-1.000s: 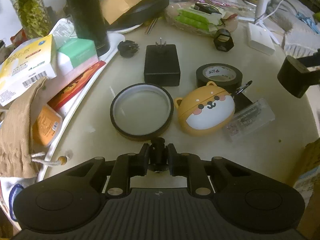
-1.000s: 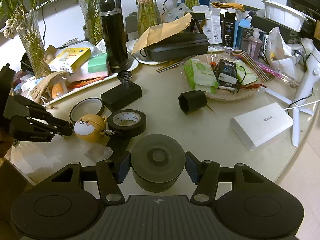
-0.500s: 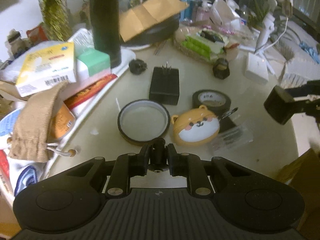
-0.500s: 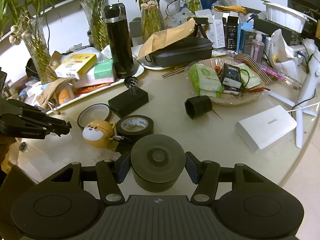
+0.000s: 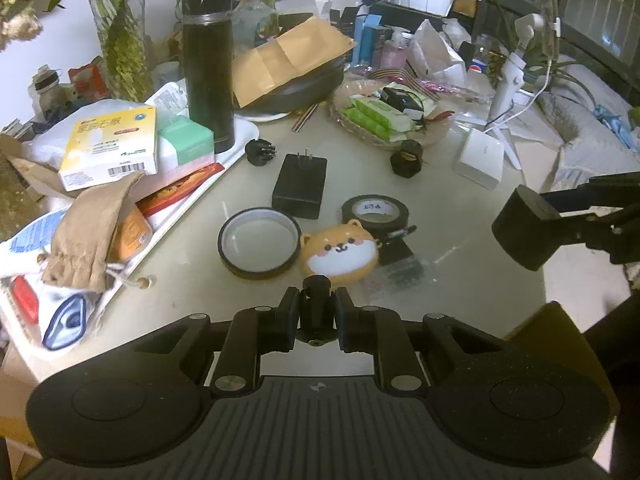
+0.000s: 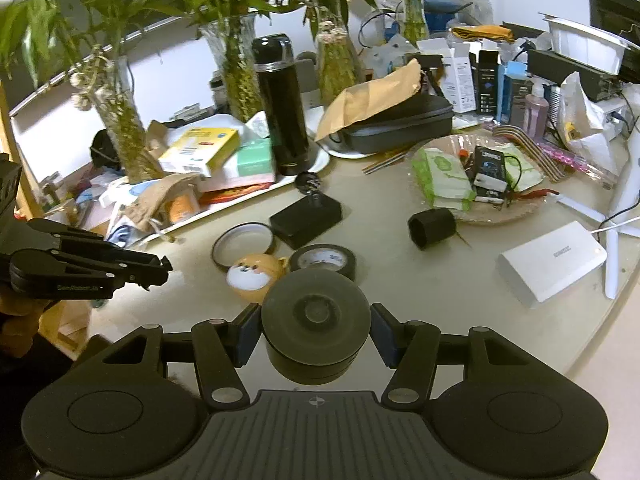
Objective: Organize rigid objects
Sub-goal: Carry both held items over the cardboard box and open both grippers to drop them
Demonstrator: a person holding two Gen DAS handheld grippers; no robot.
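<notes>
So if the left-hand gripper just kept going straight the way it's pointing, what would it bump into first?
Probably the dog-faced orange case, lying just beyond the left gripper and the small black part it holds. The gripper seems raised above the table, so depth is uncertain.

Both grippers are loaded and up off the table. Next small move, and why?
Probably lower the right gripper toward a bare patch of table near the hexagonal black cap and set the round black puck down. Both are off the table: the right is shut on the puck, and the left gripper is shut on a small black cylinder, so neither can pick anything more.
</notes>
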